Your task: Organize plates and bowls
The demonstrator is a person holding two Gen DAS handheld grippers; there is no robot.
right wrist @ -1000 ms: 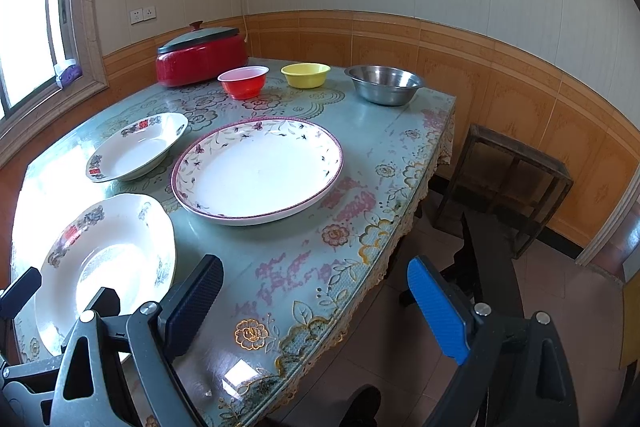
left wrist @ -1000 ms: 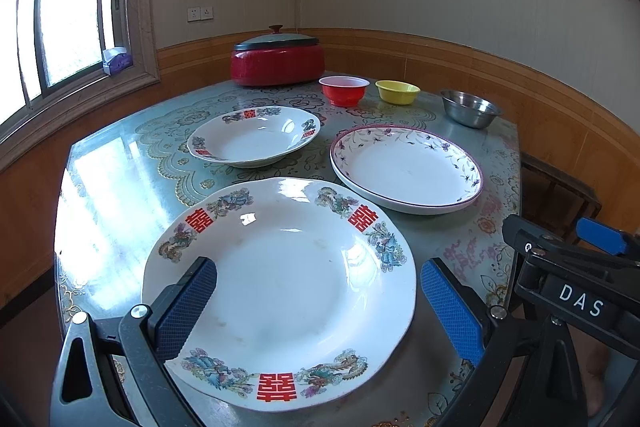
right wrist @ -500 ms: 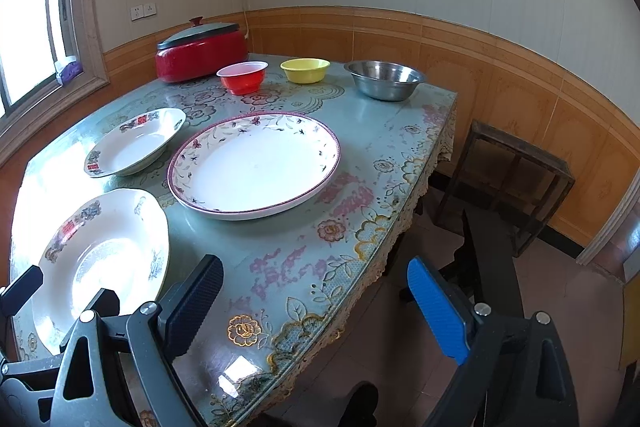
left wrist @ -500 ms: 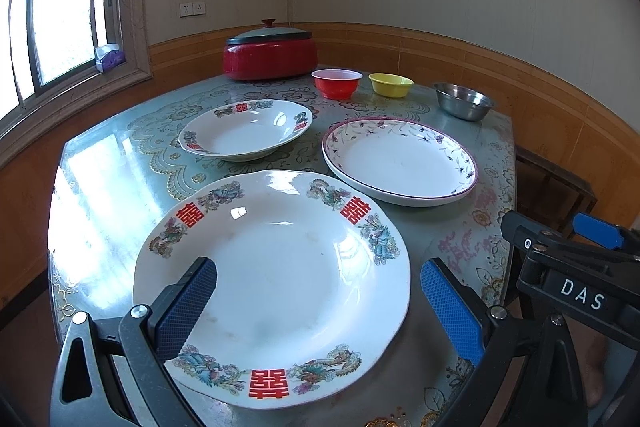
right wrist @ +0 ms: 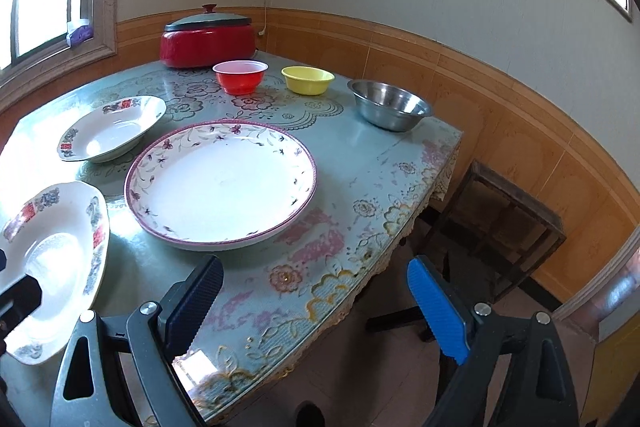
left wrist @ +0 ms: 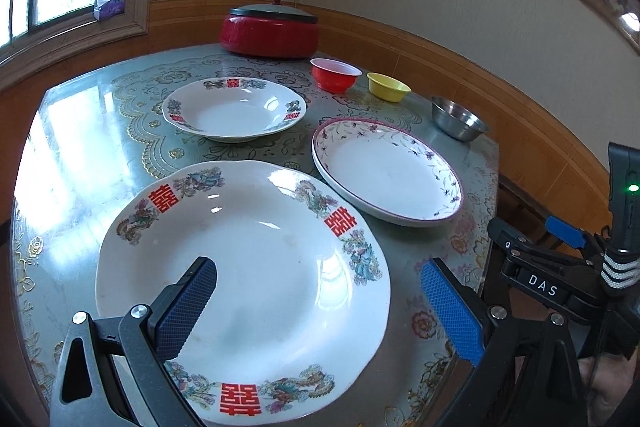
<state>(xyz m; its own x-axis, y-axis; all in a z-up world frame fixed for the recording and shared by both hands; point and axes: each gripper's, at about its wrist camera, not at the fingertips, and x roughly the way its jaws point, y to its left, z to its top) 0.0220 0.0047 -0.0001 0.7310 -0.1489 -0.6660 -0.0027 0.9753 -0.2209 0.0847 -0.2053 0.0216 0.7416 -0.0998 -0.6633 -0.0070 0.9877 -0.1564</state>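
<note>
A large white plate with red characters (left wrist: 256,275) (right wrist: 52,259) lies at the table's near edge. My left gripper (left wrist: 320,303) hangs open over it, holding nothing. Right of it lies a flower-rimmed plate (left wrist: 388,175) (right wrist: 220,183). A smaller deep plate with red characters (left wrist: 234,113) (right wrist: 112,129) sits farther back. A red bowl (left wrist: 335,74) (right wrist: 240,76), a yellow bowl (left wrist: 388,87) (right wrist: 308,79) and a steel bowl (left wrist: 459,117) (right wrist: 390,105) stand in a row at the far side. My right gripper (right wrist: 316,303) is open above the table's near right edge.
A red lidded cooker (left wrist: 270,29) (right wrist: 208,41) stands at the table's far end, by the wall. The table (right wrist: 380,163) has a flowered cloth under glass. A dark wooden stool (right wrist: 504,215) stands on the floor to the right. A window is on the left.
Both cameras have shifted a little, so the plates sit slightly differently in view. Both grippers stay open and hold nothing; no dish has moved.
</note>
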